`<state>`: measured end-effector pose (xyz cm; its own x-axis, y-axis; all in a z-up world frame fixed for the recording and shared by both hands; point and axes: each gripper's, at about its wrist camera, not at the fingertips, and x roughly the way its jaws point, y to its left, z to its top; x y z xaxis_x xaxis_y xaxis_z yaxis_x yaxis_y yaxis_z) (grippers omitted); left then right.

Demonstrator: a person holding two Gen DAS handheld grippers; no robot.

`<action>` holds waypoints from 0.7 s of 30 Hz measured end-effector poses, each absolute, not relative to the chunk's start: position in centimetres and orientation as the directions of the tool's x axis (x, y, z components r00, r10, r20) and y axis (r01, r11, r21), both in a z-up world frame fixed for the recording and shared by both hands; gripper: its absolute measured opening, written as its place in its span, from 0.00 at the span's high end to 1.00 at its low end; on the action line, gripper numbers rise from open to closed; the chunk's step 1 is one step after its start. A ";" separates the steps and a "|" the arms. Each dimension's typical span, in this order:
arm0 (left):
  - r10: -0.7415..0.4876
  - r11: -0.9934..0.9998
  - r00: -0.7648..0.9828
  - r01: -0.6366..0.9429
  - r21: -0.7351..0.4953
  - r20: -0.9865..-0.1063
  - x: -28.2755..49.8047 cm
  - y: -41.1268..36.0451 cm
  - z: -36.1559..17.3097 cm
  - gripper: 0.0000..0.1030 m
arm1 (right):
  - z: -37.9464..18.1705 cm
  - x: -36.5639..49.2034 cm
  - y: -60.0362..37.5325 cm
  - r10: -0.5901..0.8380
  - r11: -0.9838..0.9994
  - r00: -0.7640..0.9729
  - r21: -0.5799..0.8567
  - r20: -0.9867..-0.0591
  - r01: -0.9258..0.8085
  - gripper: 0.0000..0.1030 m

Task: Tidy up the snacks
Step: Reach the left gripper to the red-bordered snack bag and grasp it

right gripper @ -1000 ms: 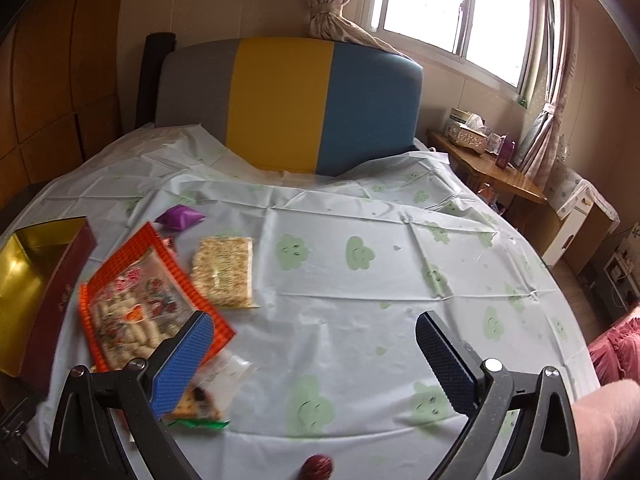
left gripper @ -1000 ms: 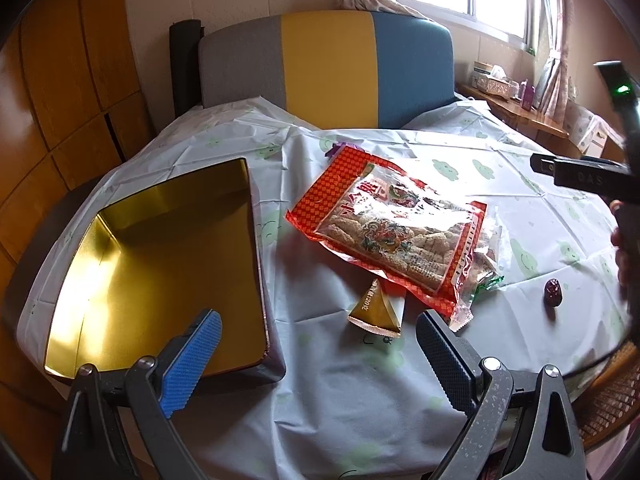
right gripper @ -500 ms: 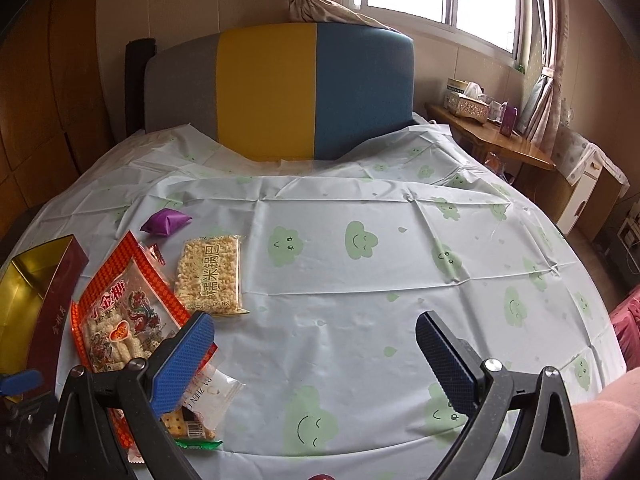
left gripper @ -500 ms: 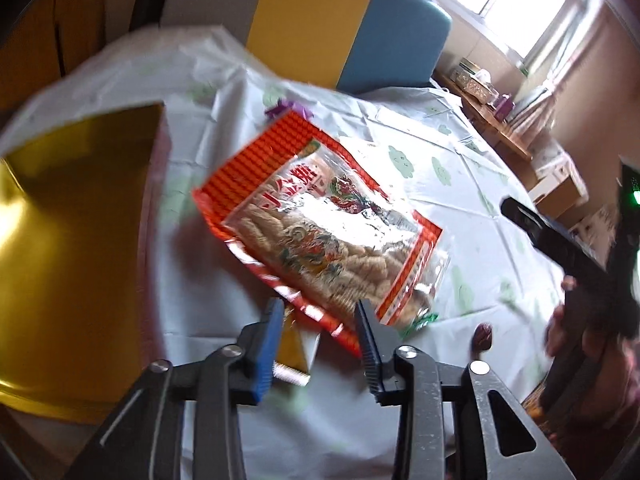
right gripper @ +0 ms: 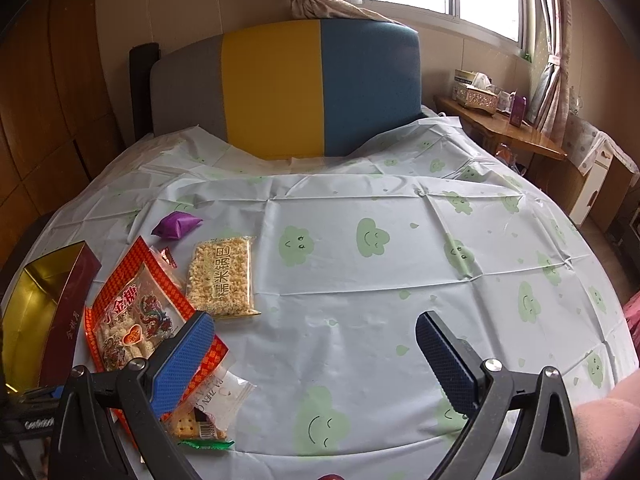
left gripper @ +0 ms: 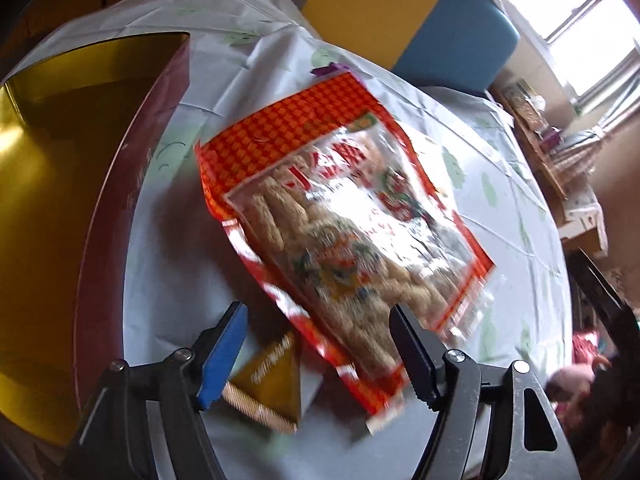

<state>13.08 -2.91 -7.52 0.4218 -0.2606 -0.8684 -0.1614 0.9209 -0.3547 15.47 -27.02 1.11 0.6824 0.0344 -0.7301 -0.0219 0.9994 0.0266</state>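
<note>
Jaws opening, left gripper tilts steeply down over the snack bag; right gripper hovers agape, empty.

Rice cracker pack: dark characters "糯米锅巴" run lengthwise down its clear front; it lies at 10 o'clock on the surface.
Red checked snack bag: red characters "小金棒" above a red heart; smaller print too fine to read. In the left wrist view its lettering is blurred.
Clear biscuit wrapper: partial Latin letters, roughly "ZHENG", uncertain; at 7 o'clock.
Maroon tin: small gold characters on its side wall, unreadable.
Gold triangular sachet: print along its edge, blurred.
</note>
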 end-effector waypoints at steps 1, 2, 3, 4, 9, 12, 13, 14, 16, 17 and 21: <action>-0.260 0.920 0.423 -0.164 -0.356 -0.868 13.3 -2.8 -7.6 0.27 | 1.1 15.5 -26.9 0.037 0.999 0.680 0.024 -0.732 -0.028 0.01; -0.262 0.918 0.432 -0.166 -0.361 -0.863 13.6 -2.8 -7.6 0.23 | 1.0 15.4 -26.8 0.039 0.999 0.678 0.022 -0.734 -0.034 0.01; -0.256 0.919 0.446 -0.165 -0.359 -0.858 13.7 -2.9 -7.5 0.21 | 0.9 15.4 -26.7 0.043 0.999 0.674 0.021 -0.738 -0.041 0.01; -0.246 0.922 0.457 -0.162 -0.352 -0.855 13.9 -3.0 -7.5 0.20 | 0.8 15.5 -26.6 0.046 0.999 0.670 0.020 -0.741 -0.047 0.01; -0.255 0.919 0.507 -0.137 -0.369 -0.823 14.6 -3.1 -7.0 0.30 | 0.0 15.7 -25.7 0.058 0.997 0.641 0.006 -0.765 -0.083 0.01; -0.288 0.912 0.529 -0.102 -0.397 -0.798 15.1 -2.8 -6.6 0.50 | -1.0 16.0 -24.9 0.069 0.993 0.604 -0.002 -0.794 -0.116 0.01; -0.312 0.906 0.521 -0.088 -0.414 -0.794 15.2 -2.7 -6.7 0.54 | -1.4 16.1 -24.6 0.073 0.991 0.590 -0.006 -0.804 -0.132 0.01; -0.321 0.904 0.521 -0.083 -0.420 -0.791 15.3 -2.7 -6.8 0.56 | -1.7 16.1 -24.3 0.076 0.989 0.583 -0.013 -0.809 -0.147 0.02; -0.326 0.904 0.527 -0.070 -0.422 -0.785 15.4 -2.6 -6.8 0.57 | -2.3 16.1 -23.4 0.065 0.982 0.571 -0.048 -0.819 -0.181 0.07; -0.330 0.903 0.528 -0.065 -0.424 -0.783 15.4 -2.7 -6.9 0.58 | -2.6 16.1 -23.1 0.066 0.979 0.564 -0.056 -0.823 -0.196 0.13; -0.351 0.899 0.527 -0.042 -0.436 -0.774 15.2 -2.6 -7.6 0.46 | -4.5 16.3 -21.9 0.072 0.962 0.500 -0.071 -0.863 -0.262 0.31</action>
<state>15.22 -2.65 -7.59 0.5268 -0.3506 -0.7743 -0.0420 0.8991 -0.4357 16.34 -21.90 -4.46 0.4995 0.0719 -0.8633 -0.2620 0.9624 -0.0714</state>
